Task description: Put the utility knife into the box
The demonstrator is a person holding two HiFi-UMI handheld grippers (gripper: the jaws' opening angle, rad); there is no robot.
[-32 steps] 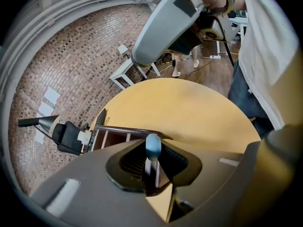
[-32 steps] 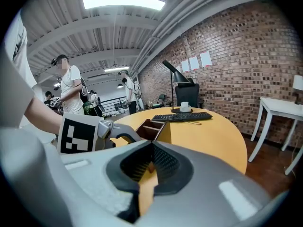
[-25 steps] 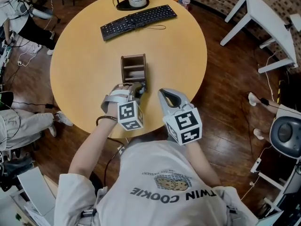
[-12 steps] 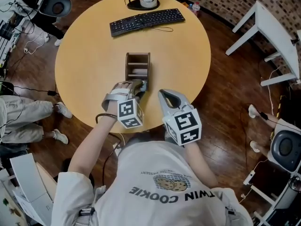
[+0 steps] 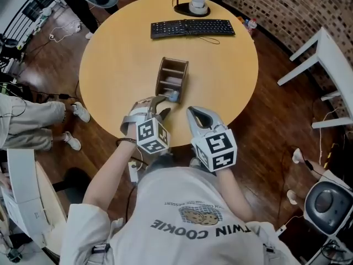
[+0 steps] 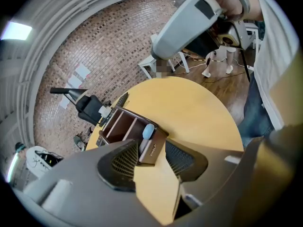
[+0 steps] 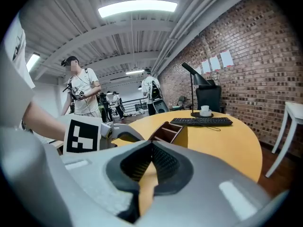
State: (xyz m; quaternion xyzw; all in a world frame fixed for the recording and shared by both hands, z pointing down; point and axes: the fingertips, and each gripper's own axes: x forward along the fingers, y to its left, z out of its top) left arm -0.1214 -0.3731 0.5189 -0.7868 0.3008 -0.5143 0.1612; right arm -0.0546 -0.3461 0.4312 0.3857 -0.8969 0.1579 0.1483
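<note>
On the round bench (image 5: pixel 110 65), seen from the head view, the box (image 5: pixel 171 77) stands mid-bench, the left gripper (image 5: pixel 159 104) just near it. The left gripper view shows jaws parted, the utility knife (image 6: pixel 148 132) upright in the box's near compartment between them. In the right gripper view the right gripper (image 7: pixel 150 145) hangs near the box, jaws closed on nothing.

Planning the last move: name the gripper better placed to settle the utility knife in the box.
Left. The left gripper has its jaws open right at the box, framing the utility knife. The right gripper is shut, farther back.
</note>
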